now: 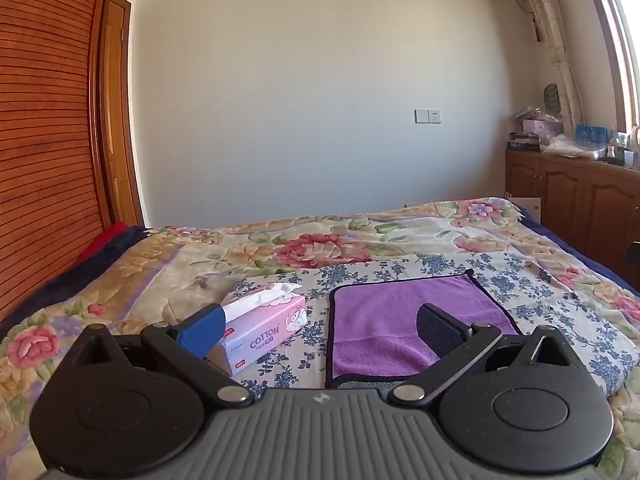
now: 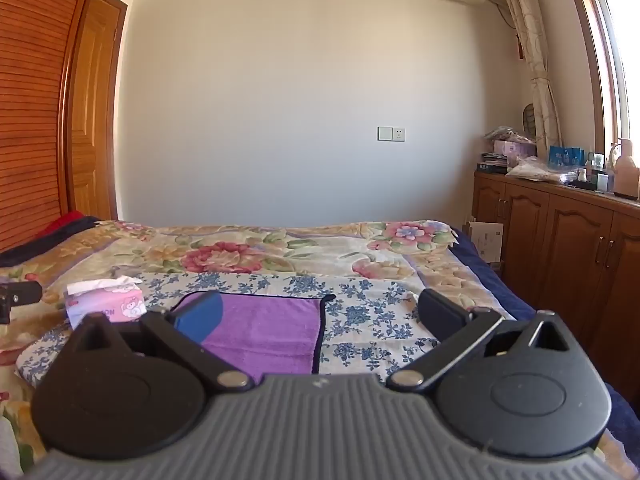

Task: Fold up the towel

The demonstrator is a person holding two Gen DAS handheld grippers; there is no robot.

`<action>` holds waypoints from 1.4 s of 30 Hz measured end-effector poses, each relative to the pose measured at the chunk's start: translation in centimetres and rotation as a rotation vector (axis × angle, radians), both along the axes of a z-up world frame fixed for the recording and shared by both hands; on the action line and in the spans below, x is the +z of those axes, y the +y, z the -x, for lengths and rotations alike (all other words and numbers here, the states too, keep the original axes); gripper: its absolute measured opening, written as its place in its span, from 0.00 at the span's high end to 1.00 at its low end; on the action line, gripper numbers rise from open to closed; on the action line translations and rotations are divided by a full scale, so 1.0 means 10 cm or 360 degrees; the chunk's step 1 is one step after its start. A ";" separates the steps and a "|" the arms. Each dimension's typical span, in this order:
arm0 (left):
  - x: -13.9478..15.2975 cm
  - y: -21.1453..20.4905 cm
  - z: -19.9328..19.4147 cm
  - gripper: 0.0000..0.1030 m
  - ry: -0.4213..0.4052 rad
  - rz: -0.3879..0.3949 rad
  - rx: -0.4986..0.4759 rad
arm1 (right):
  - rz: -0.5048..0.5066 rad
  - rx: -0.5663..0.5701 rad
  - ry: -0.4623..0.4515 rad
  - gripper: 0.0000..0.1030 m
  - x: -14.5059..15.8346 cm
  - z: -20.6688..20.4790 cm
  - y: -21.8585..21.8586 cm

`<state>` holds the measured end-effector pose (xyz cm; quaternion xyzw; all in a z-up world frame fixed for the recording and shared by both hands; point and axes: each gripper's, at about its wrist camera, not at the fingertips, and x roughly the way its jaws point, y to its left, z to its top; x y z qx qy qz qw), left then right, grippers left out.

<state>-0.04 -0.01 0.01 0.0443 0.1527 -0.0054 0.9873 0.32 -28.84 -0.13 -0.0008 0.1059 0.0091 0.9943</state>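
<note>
A purple towel (image 1: 384, 320) with a dark border lies flat on the blue-flowered cloth on the bed; its near part is doubled over in a lighter band. It also shows in the right wrist view (image 2: 268, 332). My left gripper (image 1: 320, 320) is open and empty, held above the towel's near left edge. My right gripper (image 2: 320, 312) is open and empty, above the towel's near right edge. A part of the left gripper (image 2: 18, 296) shows at the left edge of the right wrist view.
A pink tissue box (image 1: 264, 328) lies just left of the towel, also in the right wrist view (image 2: 106, 304). The floral bedspread (image 1: 320, 240) covers the bed. A wooden cabinet (image 2: 560, 240) with clutter stands right; a slatted headboard (image 1: 40, 160) is left.
</note>
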 end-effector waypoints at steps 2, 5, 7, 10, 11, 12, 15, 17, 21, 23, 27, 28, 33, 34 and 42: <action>0.00 0.00 0.00 0.00 0.0000 -0.0003 0.0000 | -0.0006 0.0000 0.0001 0.00 0.00 0.00 0.00; 0.01 -0.01 0.01 0.00 -0.0004 -0.0001 -0.0002 | -0.0005 0.0000 0.0002 0.00 0.00 0.00 0.00; 0.02 -0.02 0.02 0.00 -0.0007 -0.0002 -0.0003 | -0.0004 -0.0001 0.0000 0.00 0.00 0.00 0.00; 0.03 0.04 -0.03 0.00 -0.0002 0.0003 -0.0001 | -0.0003 -0.0001 -0.0001 0.00 0.00 0.00 0.00; 0.03 0.05 -0.04 0.00 -0.0003 0.0003 0.0000 | -0.0003 -0.0001 0.0000 0.00 0.00 0.00 0.00; 0.03 0.03 -0.02 0.00 -0.0003 0.0001 0.0000 | -0.0002 -0.0002 0.0000 0.00 0.01 -0.01 0.00; 0.02 0.02 -0.03 0.00 -0.0002 0.0004 0.0003 | -0.0002 0.0000 0.0001 0.00 0.01 -0.02 0.00; 0.02 0.02 -0.02 0.00 -0.0005 0.0006 0.0004 | 0.0000 -0.0001 0.0001 0.00 0.02 -0.02 0.00; 0.02 0.03 -0.02 0.00 -0.0006 0.0008 0.0003 | 0.0002 -0.0001 0.0002 0.00 0.00 0.00 0.02; 0.02 0.02 -0.02 0.00 -0.0005 0.0010 0.0006 | 0.0003 -0.0001 0.0002 0.00 0.00 0.00 0.02; 0.02 0.03 -0.02 0.00 -0.0003 0.0010 0.0006 | 0.0004 -0.0001 0.0004 0.00 0.00 0.00 0.02; 0.03 0.03 -0.04 0.00 -0.0002 0.0009 0.0006 | 0.0004 0.0000 0.0004 0.00 0.00 0.00 0.02; 0.03 0.05 -0.02 0.00 -0.0002 0.0008 0.0011 | 0.0005 0.0000 0.0006 0.00 -0.01 -0.01 0.04; 0.03 0.05 -0.02 0.00 -0.0001 0.0008 0.0012 | 0.0005 -0.0001 0.0006 0.00 -0.01 -0.01 0.04; 0.03 0.06 -0.03 0.00 -0.0001 0.0008 0.0013 | 0.0006 0.0000 0.0007 0.00 0.00 0.00 0.03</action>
